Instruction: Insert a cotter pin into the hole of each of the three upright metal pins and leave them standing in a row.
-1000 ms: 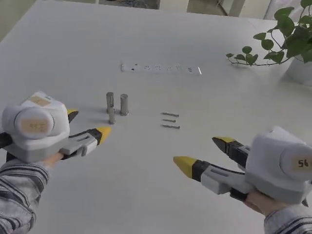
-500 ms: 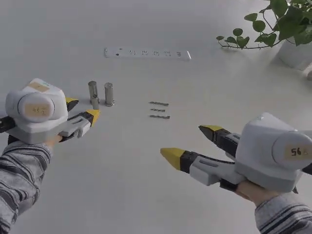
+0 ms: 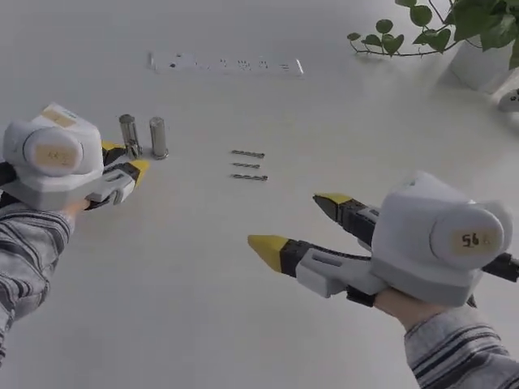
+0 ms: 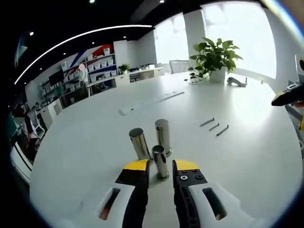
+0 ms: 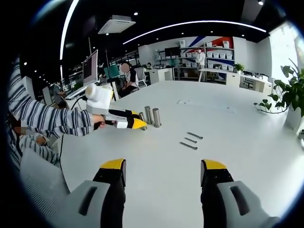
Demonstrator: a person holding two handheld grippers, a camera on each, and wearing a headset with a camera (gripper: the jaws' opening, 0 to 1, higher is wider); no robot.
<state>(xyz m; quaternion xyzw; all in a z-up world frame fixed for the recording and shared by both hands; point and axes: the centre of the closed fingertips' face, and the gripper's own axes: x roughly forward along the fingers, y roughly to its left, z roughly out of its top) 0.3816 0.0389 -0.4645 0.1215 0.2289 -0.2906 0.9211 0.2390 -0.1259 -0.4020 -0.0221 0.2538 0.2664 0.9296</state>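
Three upright metal pins stand close together at the left of the white table [image 3: 203,267]. Two taller pins [image 3: 128,132] [image 3: 158,137] stand behind; the nearest pin [image 4: 160,160] sits between my left gripper's [image 4: 160,167] yellow-tipped jaws, which are narrowed against its sides. In the head view the left gripper [image 3: 124,157] reaches in from the left. Three cotter pins [image 3: 247,165] lie in a row to the right of the metal pins, also seen as cotter pins [image 5: 190,140]. My right gripper [image 3: 296,220] hovers open and empty near the front, well short of them.
A white power strip [image 3: 223,63] lies flat beyond the metal pins. A potted plant [image 3: 474,28] stands at the far right corner, with a small object [image 3: 511,99] beside it. Bare table lies between the grippers. People sit at desks in the background.
The head camera has tilted down. My left gripper moved forward to the nearest metal pin and its jaws narrowed around it. The right gripper stayed open, roughly in place.
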